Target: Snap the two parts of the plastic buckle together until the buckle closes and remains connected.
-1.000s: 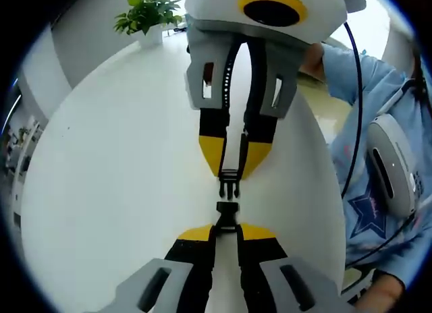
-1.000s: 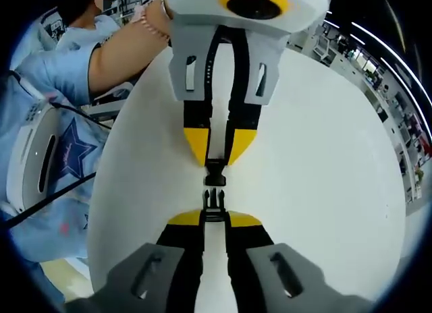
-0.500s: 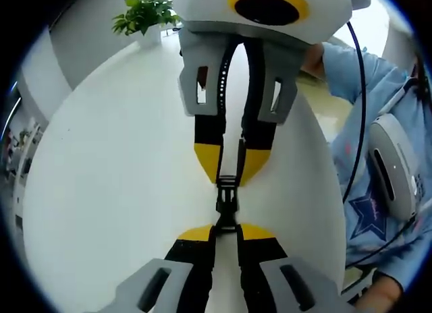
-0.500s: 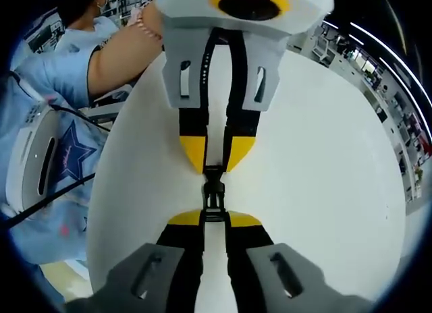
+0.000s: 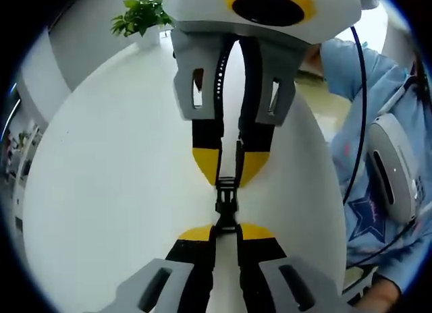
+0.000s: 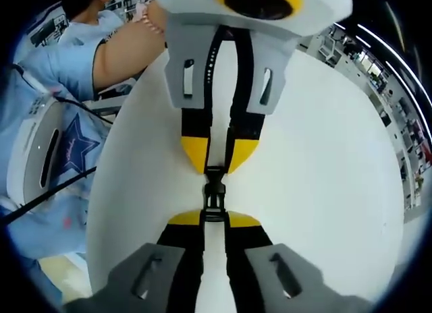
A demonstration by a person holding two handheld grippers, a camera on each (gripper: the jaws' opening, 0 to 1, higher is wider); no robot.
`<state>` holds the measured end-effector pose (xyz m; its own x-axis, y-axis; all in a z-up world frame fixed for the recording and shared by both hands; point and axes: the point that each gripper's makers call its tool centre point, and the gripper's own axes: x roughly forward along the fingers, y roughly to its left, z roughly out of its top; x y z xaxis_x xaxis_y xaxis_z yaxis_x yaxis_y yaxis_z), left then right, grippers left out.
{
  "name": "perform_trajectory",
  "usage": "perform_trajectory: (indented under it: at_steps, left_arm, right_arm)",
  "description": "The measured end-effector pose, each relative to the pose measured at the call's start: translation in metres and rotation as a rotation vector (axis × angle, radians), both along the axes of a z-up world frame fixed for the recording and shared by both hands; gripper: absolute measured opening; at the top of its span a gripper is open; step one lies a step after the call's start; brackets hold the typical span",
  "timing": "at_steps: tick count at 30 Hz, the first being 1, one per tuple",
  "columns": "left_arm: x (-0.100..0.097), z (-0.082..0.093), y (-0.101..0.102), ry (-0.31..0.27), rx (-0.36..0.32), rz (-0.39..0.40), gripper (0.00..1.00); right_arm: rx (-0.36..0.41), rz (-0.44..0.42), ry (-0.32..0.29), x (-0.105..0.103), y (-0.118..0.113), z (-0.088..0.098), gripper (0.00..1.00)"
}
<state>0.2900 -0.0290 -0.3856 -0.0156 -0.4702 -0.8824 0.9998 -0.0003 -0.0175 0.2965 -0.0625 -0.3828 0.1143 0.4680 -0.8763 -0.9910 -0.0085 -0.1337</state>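
The left gripper (image 5: 226, 230) and right gripper (image 6: 214, 220) each stay clamped on one buckle half. A second ago a gap separated the halves; now the buckle (image 5: 226, 202) reads as one piece between the tips, above the white table (image 5: 121, 164). It looks latched, though I can't confirm the click.

left gripper view: faces right gripper view head-on (close) | shared: buckle (image 5: 227, 204), table (image 5: 121, 164)

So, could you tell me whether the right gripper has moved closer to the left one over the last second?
Yes. Against the left gripper, the right gripper has come down the view, closing the gap so the buckle halves now meet.
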Motion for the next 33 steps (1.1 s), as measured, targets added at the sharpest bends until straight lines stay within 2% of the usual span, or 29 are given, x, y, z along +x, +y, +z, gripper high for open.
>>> perform_trajectory:
  at_steps: [5, 8, 17, 33]
  left_arm:
    - [-0.0028, -0.0009, -0.0033, -0.002, -0.024, -0.02, 0.09]
    - [-0.0028, -0.001, -0.0042, 0.001, -0.02, -0.014, 0.09]
    - [-0.0028, -0.0011, -0.0078, 0.0, -0.021, -0.004, 0.08]
    - [-0.0015, -0.0009, -0.0073, -0.002, -0.018, -0.009, 0.06]
  right_arm:
    - [0.015, 0.021, 0.006, -0.0005, 0.0032, -0.0001, 0.09]
    - [-0.003, 0.034, -0.002, -0.0009, 0.004, -0.0006, 0.09]
    - [0.008, -0.024, 0.001, 0.0007, 0.0022, 0.0, 0.07]
    - [0.025, -0.04, -0.003, 0.0005, 0.0033, 0.0007, 0.07]
